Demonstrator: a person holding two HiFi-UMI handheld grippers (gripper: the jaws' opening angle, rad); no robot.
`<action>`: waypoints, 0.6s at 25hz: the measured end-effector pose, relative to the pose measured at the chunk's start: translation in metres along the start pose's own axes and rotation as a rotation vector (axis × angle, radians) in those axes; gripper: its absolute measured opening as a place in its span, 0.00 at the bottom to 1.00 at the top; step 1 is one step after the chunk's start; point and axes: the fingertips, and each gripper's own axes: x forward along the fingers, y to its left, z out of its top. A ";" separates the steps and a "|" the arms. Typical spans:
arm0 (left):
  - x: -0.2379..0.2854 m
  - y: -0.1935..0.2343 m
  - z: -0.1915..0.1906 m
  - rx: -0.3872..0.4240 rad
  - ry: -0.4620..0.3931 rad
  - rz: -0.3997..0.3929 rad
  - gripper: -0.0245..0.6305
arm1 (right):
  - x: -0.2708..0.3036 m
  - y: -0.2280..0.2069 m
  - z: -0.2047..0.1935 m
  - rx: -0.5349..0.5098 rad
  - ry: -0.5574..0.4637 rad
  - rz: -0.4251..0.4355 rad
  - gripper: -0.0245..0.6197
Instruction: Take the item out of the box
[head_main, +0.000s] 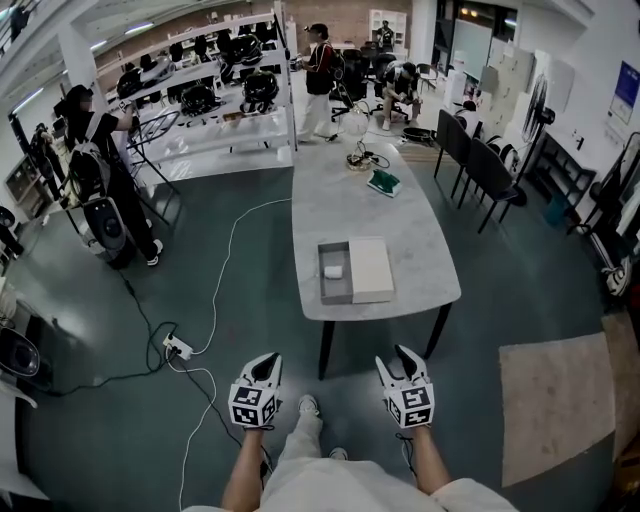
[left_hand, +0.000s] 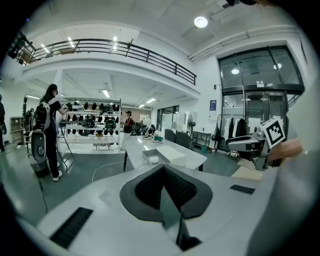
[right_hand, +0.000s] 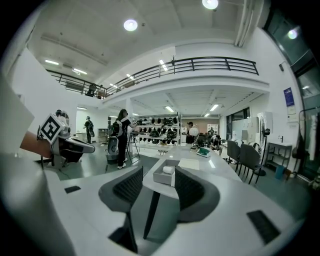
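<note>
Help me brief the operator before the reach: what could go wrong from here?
The box sits near the table's near edge; a nudge could push it off. The item is small, low inside it, so fingers may snag the rim. A cable trails on the floor left of the table: trip risk.

Open grey box (head_main: 334, 272) on table, small white item (head_main: 333, 271) inside
</note>
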 end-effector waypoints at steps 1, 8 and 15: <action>0.006 0.003 0.002 0.000 -0.001 -0.004 0.06 | 0.005 -0.002 0.001 -0.001 0.002 -0.003 0.35; 0.055 0.024 0.021 -0.001 -0.008 -0.042 0.06 | 0.042 -0.021 0.018 -0.010 0.005 -0.028 0.35; 0.091 0.054 0.034 -0.012 -0.003 -0.077 0.06 | 0.084 -0.027 0.035 -0.016 0.023 -0.049 0.35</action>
